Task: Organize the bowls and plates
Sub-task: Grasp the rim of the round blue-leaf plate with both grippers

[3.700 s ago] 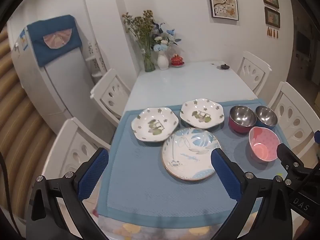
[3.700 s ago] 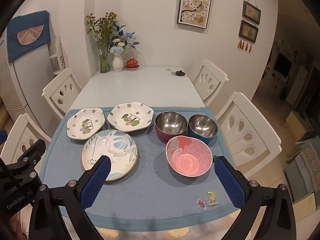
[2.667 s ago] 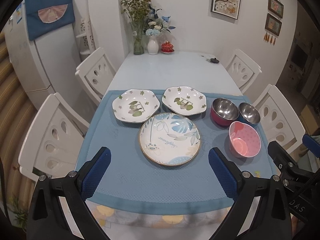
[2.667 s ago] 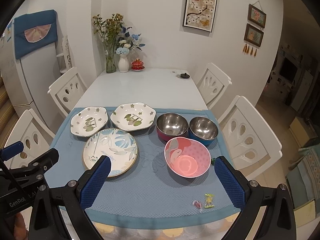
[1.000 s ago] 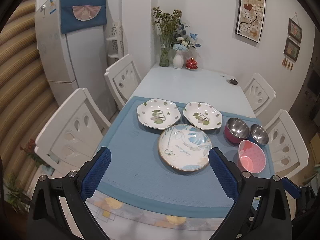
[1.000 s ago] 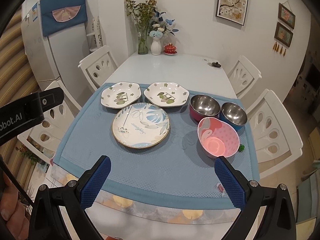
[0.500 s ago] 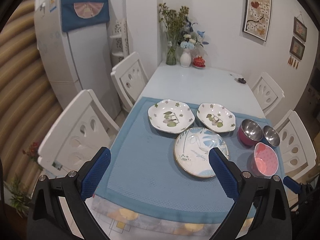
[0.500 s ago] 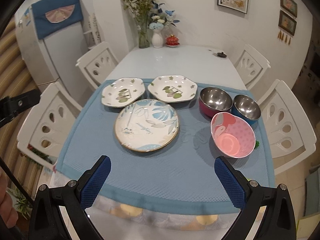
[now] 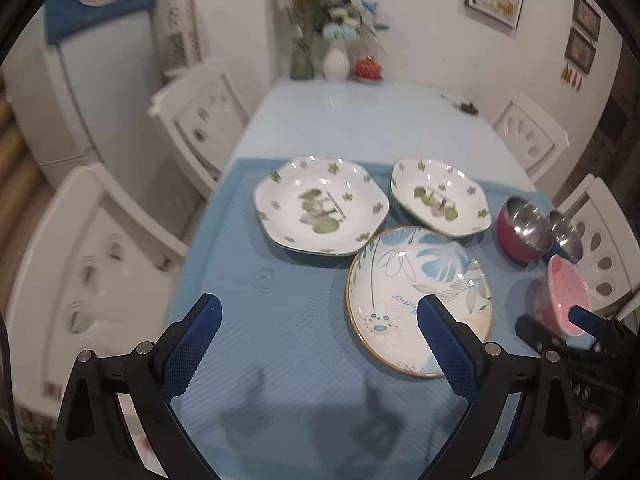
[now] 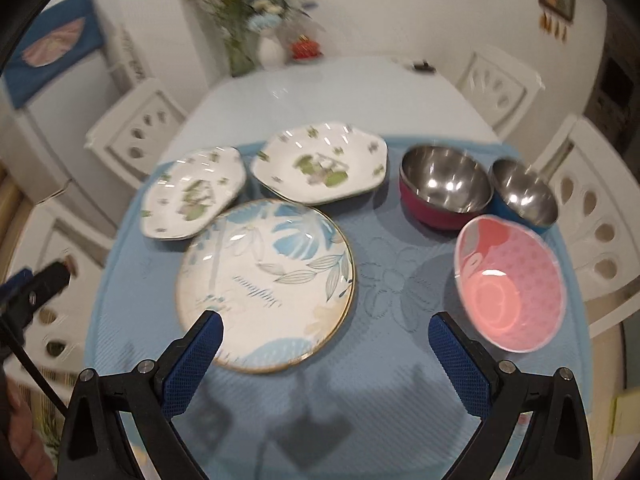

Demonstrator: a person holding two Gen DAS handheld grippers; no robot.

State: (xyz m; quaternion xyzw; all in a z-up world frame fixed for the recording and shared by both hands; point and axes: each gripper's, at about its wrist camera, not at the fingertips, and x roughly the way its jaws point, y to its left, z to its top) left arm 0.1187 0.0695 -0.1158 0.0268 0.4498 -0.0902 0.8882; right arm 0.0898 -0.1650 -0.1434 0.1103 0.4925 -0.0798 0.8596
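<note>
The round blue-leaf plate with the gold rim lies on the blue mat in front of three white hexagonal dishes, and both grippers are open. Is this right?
Not quite: the right wrist view shows two white hexagonal dishes, not three. The round blue-leaf plate with the gold rim does lie before them on the blue mat, and both grippers are open.

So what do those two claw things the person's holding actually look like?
Both grippers, left and right, look alike: matte black angular frames with silver screws, two fingers faced with textured blue pads. A thin black cable trails from the left one.
</note>
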